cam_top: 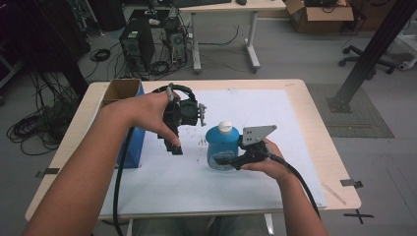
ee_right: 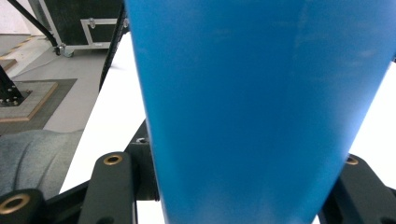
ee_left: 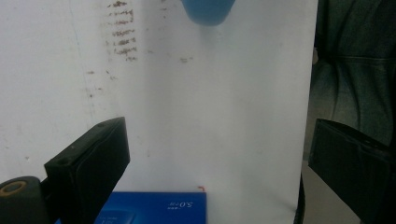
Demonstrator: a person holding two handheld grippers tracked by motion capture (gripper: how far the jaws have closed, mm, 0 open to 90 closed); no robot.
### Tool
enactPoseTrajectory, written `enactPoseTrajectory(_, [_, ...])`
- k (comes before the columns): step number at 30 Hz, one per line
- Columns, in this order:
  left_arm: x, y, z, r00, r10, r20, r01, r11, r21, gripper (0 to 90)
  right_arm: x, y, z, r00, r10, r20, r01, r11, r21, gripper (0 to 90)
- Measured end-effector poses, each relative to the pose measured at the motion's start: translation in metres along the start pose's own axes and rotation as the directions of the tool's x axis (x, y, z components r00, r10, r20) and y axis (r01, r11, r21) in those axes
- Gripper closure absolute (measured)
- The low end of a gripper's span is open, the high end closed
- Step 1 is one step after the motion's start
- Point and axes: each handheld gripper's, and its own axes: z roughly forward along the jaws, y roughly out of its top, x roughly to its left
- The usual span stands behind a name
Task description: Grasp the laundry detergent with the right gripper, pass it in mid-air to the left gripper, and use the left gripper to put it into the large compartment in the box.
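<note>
High view: right claw (cam_top: pixel 227 161) clamps blue bottle (cam_top: pixel 222 147), upright at mid white sheet (cam_top: pixel 275 113) on the bench (cam_top: pixel 314 110); left claw (cam_top: pixel 176 145) hangs near blue box (cam_top: pixel 134 142).
Left gripper view: jaws wide, nothing between.
Right gripper view: bottle between jaws.

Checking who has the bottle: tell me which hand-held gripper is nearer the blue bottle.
Right. The right hand-held gripper is clamped on the blue bottle; the left hand-held gripper hangs open above the white sheet, apart from it.
</note>
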Motion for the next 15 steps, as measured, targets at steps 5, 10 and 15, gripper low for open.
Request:
enactPoseTrajectory(5, [0.000,0.001,0.002,1.0000,0.001,0.002,-0.001,1.0000,-0.001,5.6,-0.001,0.004,0.010,0.9998,-0.010,-0.018,0.010,1.000,0.002,43.9])
enactPoseTrajectory(10, [0.000,0.002,0.005,1.0000,0.008,0.000,-0.008,0.9999,0.008,5.7,-0.001,0.006,0.021,0.9993,-0.016,-0.034,0.017,1.000,0.007,43.9])
enactPoseTrajectory(15, [-0.001,0.004,0.006,0.9999,0.013,0.000,-0.013,0.9998,0.014,5.7,0.002,0.005,0.032,0.9986,-0.019,-0.049,0.020,1.000,0.015,43.9])
